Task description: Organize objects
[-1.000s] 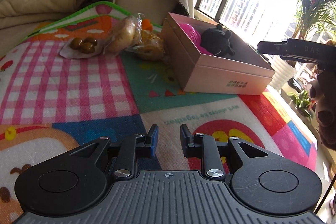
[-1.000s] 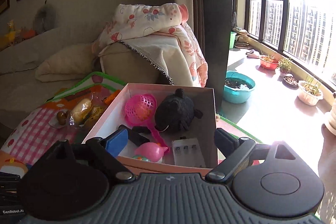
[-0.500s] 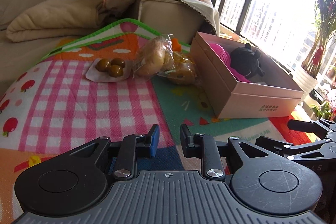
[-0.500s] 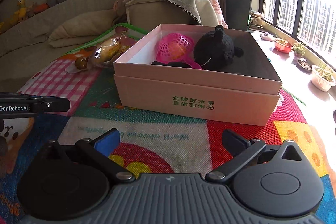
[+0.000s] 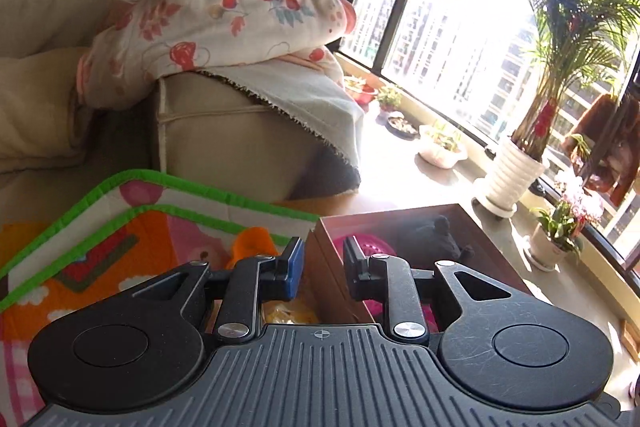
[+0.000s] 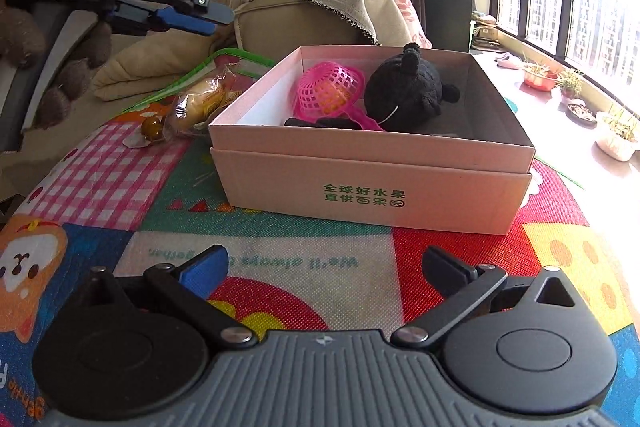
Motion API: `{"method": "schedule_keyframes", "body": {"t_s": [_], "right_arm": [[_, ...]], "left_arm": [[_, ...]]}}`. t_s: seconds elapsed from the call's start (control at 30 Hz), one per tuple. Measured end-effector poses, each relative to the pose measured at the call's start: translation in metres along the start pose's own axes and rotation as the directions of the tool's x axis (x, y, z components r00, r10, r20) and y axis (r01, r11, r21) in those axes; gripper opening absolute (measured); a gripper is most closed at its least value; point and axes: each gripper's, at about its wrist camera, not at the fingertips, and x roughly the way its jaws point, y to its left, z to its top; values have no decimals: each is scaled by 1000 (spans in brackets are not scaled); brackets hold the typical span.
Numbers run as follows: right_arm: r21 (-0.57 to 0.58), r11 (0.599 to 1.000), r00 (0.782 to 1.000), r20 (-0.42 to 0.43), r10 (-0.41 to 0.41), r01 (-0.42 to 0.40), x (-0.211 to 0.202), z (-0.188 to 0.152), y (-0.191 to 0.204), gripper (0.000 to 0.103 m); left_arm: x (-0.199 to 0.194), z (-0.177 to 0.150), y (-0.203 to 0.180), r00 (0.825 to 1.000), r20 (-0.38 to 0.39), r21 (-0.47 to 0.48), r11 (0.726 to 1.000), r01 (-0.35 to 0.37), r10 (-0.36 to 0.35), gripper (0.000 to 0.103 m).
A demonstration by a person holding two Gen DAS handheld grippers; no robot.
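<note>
Left wrist view: the left tongs (image 5: 322, 265) sit a little apart with nothing between them, up over the near edge of the pink box (image 5: 320, 259), above the play mat (image 5: 100, 227).

Right wrist view: the right tongs (image 6: 326, 269) are spread wide and empty, low over the mat (image 6: 256, 227) in front of the box (image 6: 372, 183). Inside it are a pink basket (image 6: 328, 91) and a black plush toy (image 6: 404, 91), touching. A bagged bread roll (image 6: 202, 99) lies just left of the box.

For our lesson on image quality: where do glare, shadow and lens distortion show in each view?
Left wrist view: the window is blown out white, and the pink box interior lies in shadow. Right wrist view: lighting is even, the play mat edges bow from fisheye, and the windowsill is washed out.
</note>
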Motion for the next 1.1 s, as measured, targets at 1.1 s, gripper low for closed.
{"method": "schedule_keyframes", "body": {"t_s": [1.1], "right_arm": [[31,999,999,-41,21,-19,9,1,-4,103]], "left_arm": [[-11,-53,18,983,-180,-55,998,15,-24,14]]}}
